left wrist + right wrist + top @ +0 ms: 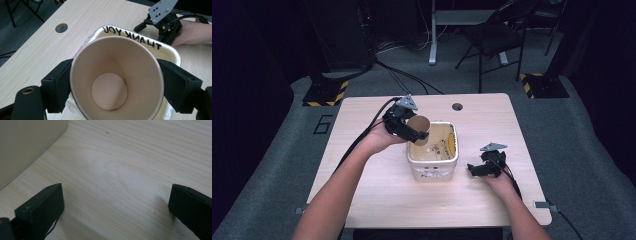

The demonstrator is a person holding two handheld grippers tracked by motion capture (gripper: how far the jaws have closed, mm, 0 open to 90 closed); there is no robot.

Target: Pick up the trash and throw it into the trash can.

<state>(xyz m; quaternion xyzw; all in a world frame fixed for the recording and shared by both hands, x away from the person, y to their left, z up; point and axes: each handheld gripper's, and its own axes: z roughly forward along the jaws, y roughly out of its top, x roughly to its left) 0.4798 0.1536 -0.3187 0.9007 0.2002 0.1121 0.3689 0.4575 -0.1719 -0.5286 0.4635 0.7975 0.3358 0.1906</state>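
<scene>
A brown paper cup (418, 129) (116, 77) is held on its side over the left rim of a white bin (433, 161), its mouth toward the camera of the left gripper view. My left gripper (412, 131) (116, 82) is shut on the cup, one jaw on each side of its wall. The bin's rim (140, 38) carries a bag printed THANK YOU. My right gripper (477, 169) (117, 205) rests low on the table just right of the bin, open, with bare wood between its jaws. The bin wall (25, 145) fills the upper left of the right gripper view.
The light wooden table (377, 180) has a round cable hole (457, 106) (61, 27) near its far edge. A black folding chair (497, 35) and a desk leg stand on the grey floor beyond. Cables trail off the table's left side.
</scene>
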